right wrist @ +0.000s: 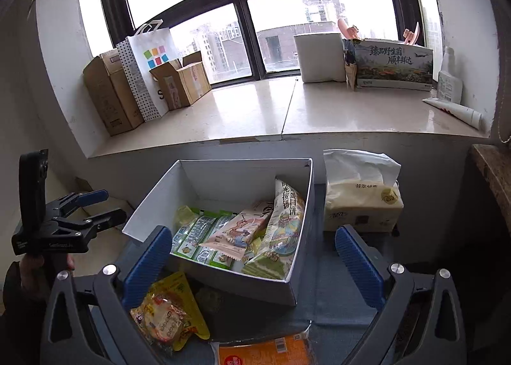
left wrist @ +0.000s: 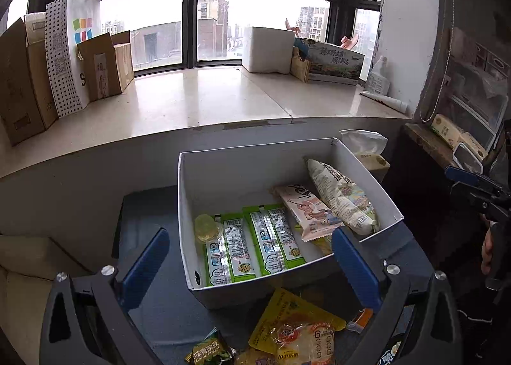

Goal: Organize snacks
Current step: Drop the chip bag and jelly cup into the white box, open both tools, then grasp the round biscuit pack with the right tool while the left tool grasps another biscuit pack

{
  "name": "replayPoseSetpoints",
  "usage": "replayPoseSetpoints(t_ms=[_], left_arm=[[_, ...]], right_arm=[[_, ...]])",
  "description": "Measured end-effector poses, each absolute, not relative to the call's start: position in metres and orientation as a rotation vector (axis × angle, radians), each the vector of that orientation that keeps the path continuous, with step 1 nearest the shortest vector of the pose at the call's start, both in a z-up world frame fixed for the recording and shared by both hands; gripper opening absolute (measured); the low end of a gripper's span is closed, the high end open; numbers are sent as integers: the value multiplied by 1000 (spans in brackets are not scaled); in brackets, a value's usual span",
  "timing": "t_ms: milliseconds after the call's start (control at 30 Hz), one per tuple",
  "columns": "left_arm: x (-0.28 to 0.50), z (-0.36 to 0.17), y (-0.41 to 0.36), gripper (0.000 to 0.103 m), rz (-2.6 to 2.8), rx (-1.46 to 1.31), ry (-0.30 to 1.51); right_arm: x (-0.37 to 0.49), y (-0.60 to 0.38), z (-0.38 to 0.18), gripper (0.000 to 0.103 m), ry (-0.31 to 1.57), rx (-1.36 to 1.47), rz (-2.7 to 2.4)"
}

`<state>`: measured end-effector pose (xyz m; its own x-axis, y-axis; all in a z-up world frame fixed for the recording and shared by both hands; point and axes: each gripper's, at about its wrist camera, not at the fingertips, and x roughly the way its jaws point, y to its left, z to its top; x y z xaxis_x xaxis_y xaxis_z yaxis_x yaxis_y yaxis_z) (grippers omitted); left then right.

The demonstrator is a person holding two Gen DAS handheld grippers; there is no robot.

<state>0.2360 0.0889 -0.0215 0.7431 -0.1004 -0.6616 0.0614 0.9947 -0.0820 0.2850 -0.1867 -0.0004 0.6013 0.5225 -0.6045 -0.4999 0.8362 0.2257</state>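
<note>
Wide open and empty, my left gripper (left wrist: 252,266) and right gripper (right wrist: 252,262) hover near the box (left wrist: 255,170) rim, chips (left wrist: 300,333) loose just below.

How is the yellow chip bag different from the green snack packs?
The yellow chip bag lies outside the white box, on the dark surface in front of it; the two green snack packs lie inside the box. The chip bag is wide and puffy; the green packs are long, narrow and flat, side by side. Both are sealed snacks, and no hand-held gripper holds either.
</note>
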Motion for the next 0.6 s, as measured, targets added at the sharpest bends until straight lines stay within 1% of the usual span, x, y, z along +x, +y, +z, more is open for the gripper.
replayPoseSetpoints(t_ms=[200, 333, 467, 600], left_arm=[[175, -22, 79, 103, -59, -58, 686], [141, -38, 81, 103, -55, -91, 705], [116, -59, 90, 103, -43, -155, 741], [91, -73, 105, 103, -3, -204, 756]], right_arm=[[218, -207, -26, 103, 707, 34, 591], [186, -205, -57, 103, 782, 49, 628], [165, -177, -82, 103, 844, -19, 679], [163, -135, -103, 103, 929, -49, 724]])
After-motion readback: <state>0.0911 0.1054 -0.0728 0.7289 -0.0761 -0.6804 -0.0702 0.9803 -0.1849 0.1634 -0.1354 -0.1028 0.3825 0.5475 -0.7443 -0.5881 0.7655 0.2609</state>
